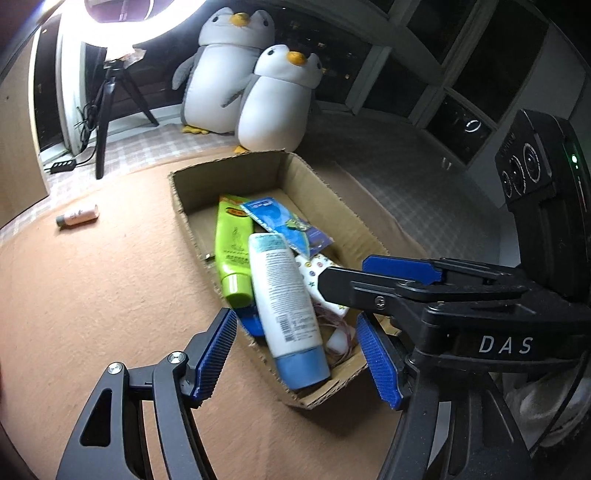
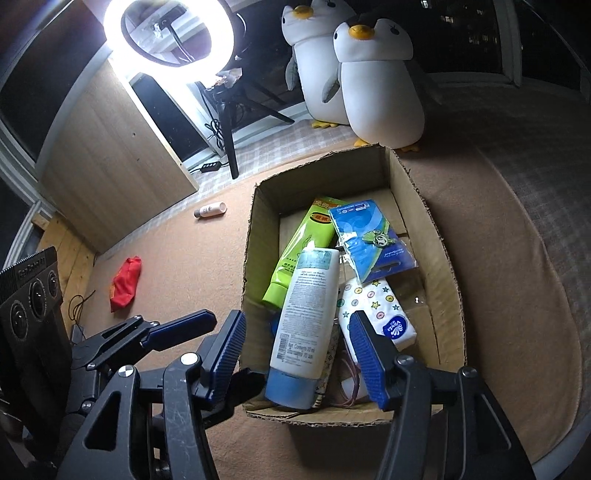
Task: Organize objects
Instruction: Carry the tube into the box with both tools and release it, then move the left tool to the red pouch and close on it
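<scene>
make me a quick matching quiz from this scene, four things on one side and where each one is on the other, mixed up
Things:
1. white tube with blue cap
2. red pouch
3. small pink bottle
4. penguin plushes

Places:
A. standing beyond the far end of the cardboard box
B. lying on the carpet near the wooden cabinet
C. lying in the box
D. on the carpet left of the box, nearer the camera

Pairs: 1-C, 2-D, 3-B, 4-A

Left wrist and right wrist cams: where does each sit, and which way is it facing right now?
Left wrist: on the left gripper, angled down at the box; its own open fingers frame the white tube, and the right gripper crosses from the right.
Right wrist: on the right gripper, angled down into the same box; its open fingers flank the tube, with the left gripper at lower left.
Shared: box, tube, penguins, ring light.
</scene>
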`<state>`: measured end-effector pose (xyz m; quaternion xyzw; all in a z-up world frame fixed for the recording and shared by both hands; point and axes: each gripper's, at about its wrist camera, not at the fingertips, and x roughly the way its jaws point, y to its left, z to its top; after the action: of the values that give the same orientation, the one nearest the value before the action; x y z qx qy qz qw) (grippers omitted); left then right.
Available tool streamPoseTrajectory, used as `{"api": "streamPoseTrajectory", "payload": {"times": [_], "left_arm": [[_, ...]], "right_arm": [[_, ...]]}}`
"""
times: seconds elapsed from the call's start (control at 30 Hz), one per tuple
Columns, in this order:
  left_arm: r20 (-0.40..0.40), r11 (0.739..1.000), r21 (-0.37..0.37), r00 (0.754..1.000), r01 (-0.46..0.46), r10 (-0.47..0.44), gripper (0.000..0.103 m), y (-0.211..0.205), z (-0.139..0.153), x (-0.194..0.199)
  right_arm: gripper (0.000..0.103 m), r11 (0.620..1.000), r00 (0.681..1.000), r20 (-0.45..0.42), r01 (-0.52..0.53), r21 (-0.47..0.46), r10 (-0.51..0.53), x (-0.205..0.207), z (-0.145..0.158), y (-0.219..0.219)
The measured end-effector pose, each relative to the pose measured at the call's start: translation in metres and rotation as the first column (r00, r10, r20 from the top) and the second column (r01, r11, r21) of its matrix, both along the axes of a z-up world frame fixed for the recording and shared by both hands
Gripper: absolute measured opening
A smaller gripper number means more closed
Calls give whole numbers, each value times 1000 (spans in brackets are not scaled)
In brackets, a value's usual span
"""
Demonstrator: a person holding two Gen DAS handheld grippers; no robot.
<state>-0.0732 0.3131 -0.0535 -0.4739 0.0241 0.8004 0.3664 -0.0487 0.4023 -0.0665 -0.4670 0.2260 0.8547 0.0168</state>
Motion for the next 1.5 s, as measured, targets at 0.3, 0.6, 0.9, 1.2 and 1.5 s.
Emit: {"api": "streamPoseTrajectory", "payload": {"times": [0.3,0.6,0.9,1.2,1.5], "left_arm": [[6,993,-34,994,-111,111,73,-61,-3,-12],[11,943,-68,945,-326,327,77,-174,-6,-50],[4,842,-123,848,-525,530,78,-302,-18,-106],[23,722,-100,724,-684,689,78,-397,-34,-163],[88,651,-168,647,-740,758,78,-428,-74,-208]], "right_arm": [[55,999,998,-64,-28,-25,27,6,0,-19],[55,998,994,-92,-57,31,59,-1,-2,-54],[55,993,992,-54,-107,50,110,-17,-8,-101],[55,990,991,-10,-129,51,130,-24,-19,-134],[55,990,992,0,-128,57,128,-17,-19,-145]]}}
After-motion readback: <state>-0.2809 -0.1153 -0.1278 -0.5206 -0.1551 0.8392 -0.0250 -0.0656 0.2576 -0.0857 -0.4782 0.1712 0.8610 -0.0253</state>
